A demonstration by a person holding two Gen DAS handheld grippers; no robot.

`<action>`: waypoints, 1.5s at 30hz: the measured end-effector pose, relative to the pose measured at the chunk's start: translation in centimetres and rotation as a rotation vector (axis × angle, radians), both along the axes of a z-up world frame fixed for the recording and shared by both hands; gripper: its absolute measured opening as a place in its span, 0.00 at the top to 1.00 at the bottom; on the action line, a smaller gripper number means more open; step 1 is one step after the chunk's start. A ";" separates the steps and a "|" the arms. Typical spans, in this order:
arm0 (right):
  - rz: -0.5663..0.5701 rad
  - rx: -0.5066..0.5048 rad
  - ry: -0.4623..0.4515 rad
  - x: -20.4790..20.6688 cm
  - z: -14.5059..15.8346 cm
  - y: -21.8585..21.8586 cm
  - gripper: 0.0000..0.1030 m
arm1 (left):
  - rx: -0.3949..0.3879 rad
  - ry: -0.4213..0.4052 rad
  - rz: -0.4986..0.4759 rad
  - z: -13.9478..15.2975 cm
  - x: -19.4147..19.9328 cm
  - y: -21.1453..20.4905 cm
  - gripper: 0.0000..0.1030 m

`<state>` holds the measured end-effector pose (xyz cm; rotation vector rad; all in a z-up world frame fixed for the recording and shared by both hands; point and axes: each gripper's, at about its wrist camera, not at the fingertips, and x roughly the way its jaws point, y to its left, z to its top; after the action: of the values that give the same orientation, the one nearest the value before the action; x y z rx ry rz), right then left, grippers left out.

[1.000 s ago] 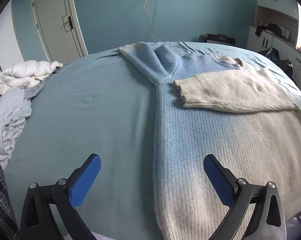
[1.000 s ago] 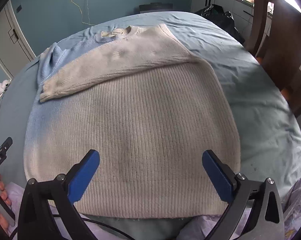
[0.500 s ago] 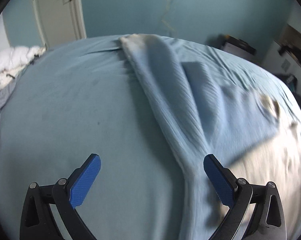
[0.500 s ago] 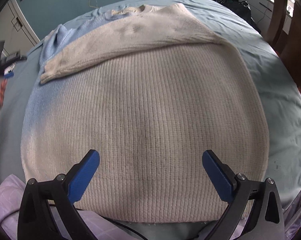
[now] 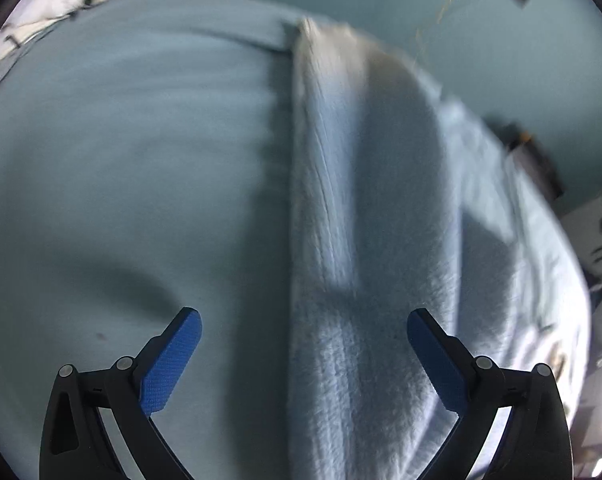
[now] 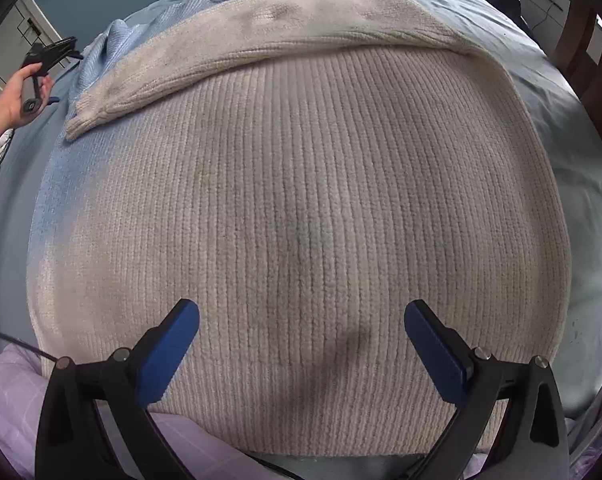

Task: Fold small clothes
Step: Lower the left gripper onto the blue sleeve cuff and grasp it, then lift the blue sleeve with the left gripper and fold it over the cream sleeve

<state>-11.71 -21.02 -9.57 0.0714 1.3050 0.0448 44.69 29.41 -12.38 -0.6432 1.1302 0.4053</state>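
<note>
A knit sweater (image 6: 309, 208), cream fading to light blue on its left side, lies flat on the bed. Its cream right sleeve (image 6: 261, 52) is folded across the chest. Its blue left sleeve (image 5: 361, 200) stretches away from me in the left wrist view, cream at the cuff. My left gripper (image 5: 301, 344) is open and empty, low over the base of that sleeve. It also shows at the far left of the right wrist view (image 6: 47, 58), held in a hand. My right gripper (image 6: 301, 340) is open and empty, just above the sweater's lower body near the hem.
The bed (image 5: 121, 160) has a light blue sheet. White bedding (image 5: 61, 4) is piled at its far left corner. A dark wooden chair (image 6: 581, 52) stands at the right of the bed. A lilac checked cloth (image 6: 13, 392) lies at the near edge.
My left gripper has moved forward and down along the blue sleeve, which now fills its view. My right gripper has dropped closer to the sweater's body. Both stay open.
</note>
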 end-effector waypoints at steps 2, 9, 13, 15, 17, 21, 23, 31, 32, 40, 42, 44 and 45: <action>0.011 0.012 0.010 -0.1 -0.2 0.1 0.02 | 0.060 0.038 -0.005 -0.4 1.0 -1.3 0.03; 0.030 0.015 -0.004 -0.8 0.1 -0.1 0.02 | 0.088 0.059 -0.104 4.7 2.0 -4.3 0.92; 0.040 0.023 -0.004 -1.1 0.4 -0.2 0.02 | 0.141 -0.024 -0.092 10.8 -0.2 -5.6 0.92; 0.050 0.023 -0.015 -1.5 0.7 0.0 0.02 | 0.206 -0.089 -0.097 14.1 -2.4 -7.0 0.93; 0.053 0.024 -0.023 -1.0 1.0 0.5 0.02 | 0.283 -0.170 -0.150 16.6 -4.9 -8.9 0.92; 0.053 0.032 -0.036 -1.6 1.6 0.4 0.02 | 0.149 -0.335 -0.330 18.0 -11.9 -14.2 0.90; 0.051 0.036 -0.039 -1.9 2.0 0.0 0.02 | -0.034 -0.377 -0.430 17.1 -15.4 -15.7 0.73; 0.073 0.028 -0.036 -1.9 2.1 0.4 0.02 | -0.110 -0.369 -0.234 14.0 -19.0 -8.8 0.00; 0.075 0.025 -0.032 -1.9 2.0 0.8 0.02 | -0.071 -0.341 -0.206 13.1 -17.5 -7.1 0.00; 0.073 0.039 -0.005 0.3 0.4 2.7 0.02 | 0.060 -0.209 0.074 5.3 -7.4 3.6 0.00; 0.071 0.044 -0.020 0.5 0.6 2.7 0.02 | 0.091 -0.173 0.098 4.0 -5.0 4.8 0.00; 0.071 0.047 -0.031 0.5 0.7 2.6 0.02 | 0.133 -0.156 0.100 3.3 -3.6 5.4 0.00; 0.071 0.045 -0.033 0.6 0.6 2.7 0.02 | 0.156 -0.155 0.106 2.9 -2.6 5.8 0.00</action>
<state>-11.08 -18.31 -8.96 0.0630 1.2737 0.1355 42.09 35.18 -9.47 -0.5881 0.9105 0.5201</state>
